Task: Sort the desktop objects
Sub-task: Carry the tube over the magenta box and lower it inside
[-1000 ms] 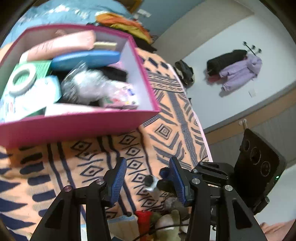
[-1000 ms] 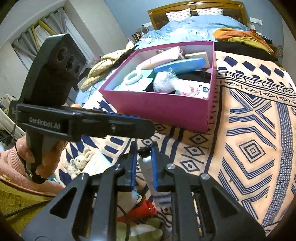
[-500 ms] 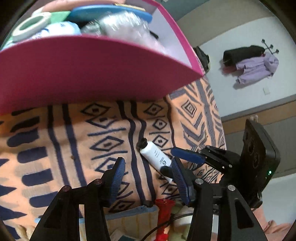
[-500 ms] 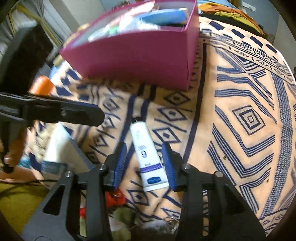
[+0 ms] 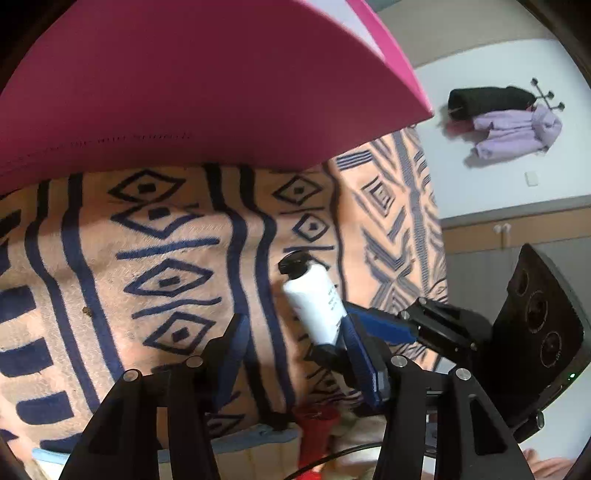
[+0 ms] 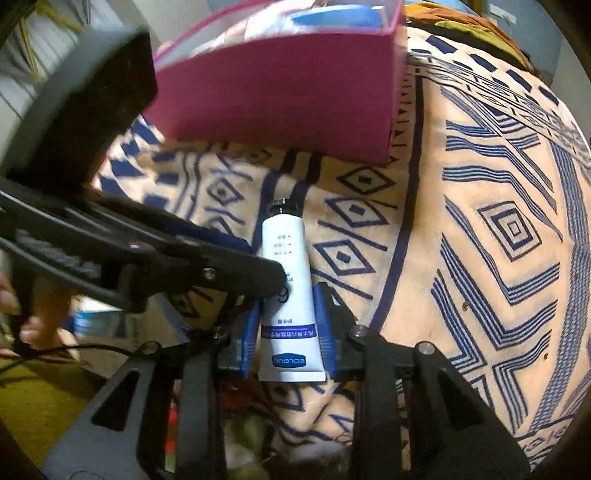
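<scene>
Tube (image 6: pixel 288 291), white with a black cap and a blue band near its crimped end, lies flat on the patterned blanket (image 6: pixel 480 236), cap pointing toward the pink box (image 6: pixel 280 92). Nearest the onlooker, the right gripper (image 6: pixel 288 325) straddles the tube's lower half: its 2 blue-padded fingers (image 6: pixel 325 325) stand on either side of the tube, just beside or touching its edges, though whether they press it cannot be told. The left gripper (image 5: pixel 291 350) sits close alongside, on the tube's left as seen from the right wrist camera; its 2 fingers (image 5: pixel 232 350) are spread apart with bare blanket between them, and the tube (image 5: pixel 314 299) lies just outside the right-hand finger. A hand (image 6: pixel 33 317) grips the left tool's handle at the picture's left edge. Beyond the tube's cap stands the pink box (image 5: pixel 207 85), resting on the orange-and-navy blanket (image 5: pixel 155 243); a blue item (image 6: pixel 332 16) shows above its rim, the remaining contents being blurred. Farthest off, in the left wrist view, a lilac jacket (image 5: pixel 517 133) and a black garment (image 5: pixel 484 99) hang on the wall.
</scene>
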Available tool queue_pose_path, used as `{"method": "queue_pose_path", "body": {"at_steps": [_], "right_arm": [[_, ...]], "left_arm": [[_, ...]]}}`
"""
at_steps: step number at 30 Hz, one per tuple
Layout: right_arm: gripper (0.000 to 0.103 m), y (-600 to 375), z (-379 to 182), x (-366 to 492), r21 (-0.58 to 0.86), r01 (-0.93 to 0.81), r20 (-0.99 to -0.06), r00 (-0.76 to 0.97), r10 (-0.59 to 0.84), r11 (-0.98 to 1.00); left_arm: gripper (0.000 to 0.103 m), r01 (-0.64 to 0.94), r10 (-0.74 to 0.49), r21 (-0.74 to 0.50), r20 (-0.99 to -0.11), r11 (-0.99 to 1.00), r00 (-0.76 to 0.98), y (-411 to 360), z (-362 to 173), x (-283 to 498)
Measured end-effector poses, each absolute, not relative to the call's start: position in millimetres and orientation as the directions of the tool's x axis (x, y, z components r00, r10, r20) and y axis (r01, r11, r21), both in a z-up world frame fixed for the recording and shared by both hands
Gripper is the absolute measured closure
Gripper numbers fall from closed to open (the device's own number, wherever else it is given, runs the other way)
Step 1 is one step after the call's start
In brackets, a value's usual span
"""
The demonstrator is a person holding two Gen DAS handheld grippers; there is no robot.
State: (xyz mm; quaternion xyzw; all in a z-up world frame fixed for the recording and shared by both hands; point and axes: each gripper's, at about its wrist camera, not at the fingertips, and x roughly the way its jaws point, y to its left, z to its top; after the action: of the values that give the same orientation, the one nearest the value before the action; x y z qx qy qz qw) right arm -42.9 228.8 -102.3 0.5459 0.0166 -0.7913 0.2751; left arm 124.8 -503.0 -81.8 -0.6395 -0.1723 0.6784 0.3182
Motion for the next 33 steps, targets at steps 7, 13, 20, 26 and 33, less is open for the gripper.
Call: {"method": "queue_pose_path", "body": {"at_steps": [7, 13, 20, 26, 33], "right_arm": [[0.072, 238, -69, -39, 0.343, 0.472, -0.810, -0.289, -0.510, -0.812], [0.072, 223, -48, -40, 0.340, 0.494, -0.782, -0.324, -0.533, -0.800], [0.072, 222, -20, -49, 0.353, 0.507, -0.729, -0.378, -0.571, -0.786], [0.072, 218, -4, -71, 0.329, 0.506, -0.704, -0.432, -0.564, -0.797], [0.076, 216, 2, -103, 0.326, 0.476, -0.687, -0.474, -0.550, -0.817]], "left_arm": [[0.050, -0.243, 0.691, -0.661, -0.721, -0.710, -0.057, -508, -51, 124], [0.050, -0.278, 0.724, -0.677, -0.679, -0.681, -0.118, -514, -18, 119], [0.050, -0.328, 0.733, -0.666, -0.665, -0.669, -0.143, -504, 8, 107], [0.050, -0.380, 0.727, -0.634, -0.661, -0.674, -0.187, -492, 31, 87], [0.050, -0.403, 0.697, -0.588, -0.684, -0.702, -0.217, -477, 42, 47]]}}
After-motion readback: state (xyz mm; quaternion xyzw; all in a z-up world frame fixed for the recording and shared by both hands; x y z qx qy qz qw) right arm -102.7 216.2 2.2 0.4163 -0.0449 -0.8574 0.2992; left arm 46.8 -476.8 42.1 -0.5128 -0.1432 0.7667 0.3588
